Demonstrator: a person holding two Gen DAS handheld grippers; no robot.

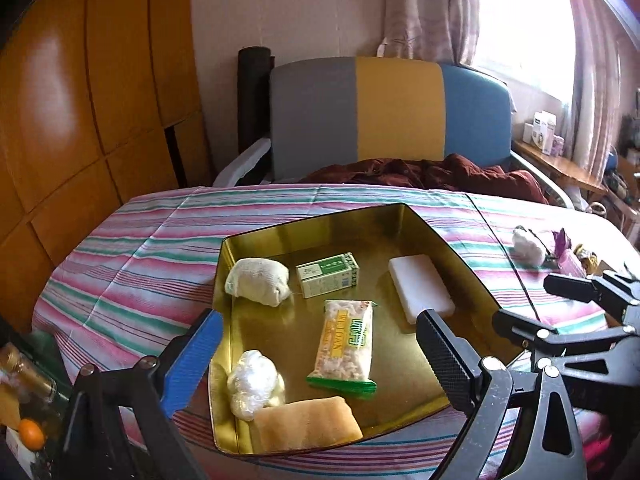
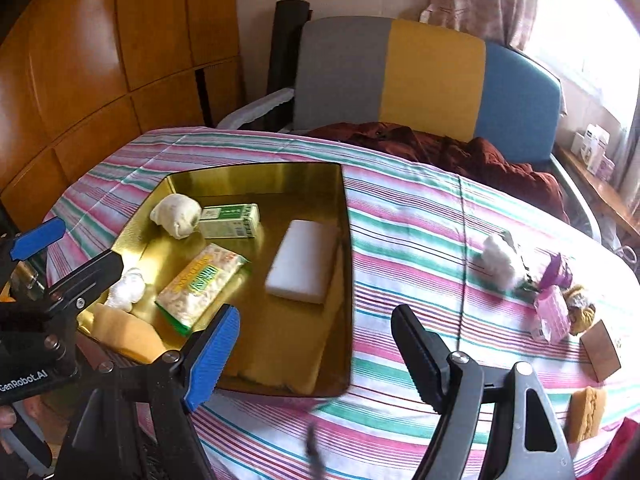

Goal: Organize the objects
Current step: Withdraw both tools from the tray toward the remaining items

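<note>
A gold metal tray [image 1: 312, 224] lies on the striped bed sheet. It holds a cream sock ball [image 1: 256, 282], a green-and-white box [image 1: 328, 275], a white sponge block [image 1: 420, 288], a snack packet [image 1: 348, 346], a crumpled clear plastic ball [image 1: 254, 380] and a tan sponge [image 1: 306, 424]. My left gripper [image 1: 320, 356] hovers open above the tray's near half with nothing gripped. My right gripper [image 2: 316, 354] stands open over the tray's near right corner [image 2: 340, 384], also with nothing in it. The white sponge block [image 2: 304, 266] lies just beyond it.
Loose on the sheet to the right lie a white plastic ball [image 2: 500, 264], a purple item [image 2: 558, 272], a pink packet [image 2: 552, 316], a brown box [image 2: 600, 350] and a tan sponge [image 2: 586, 412]. A maroon blanket [image 1: 440, 174] lies by the headboard. A bottle [image 1: 28, 372] and an orange [image 1: 32, 434] sit lower left.
</note>
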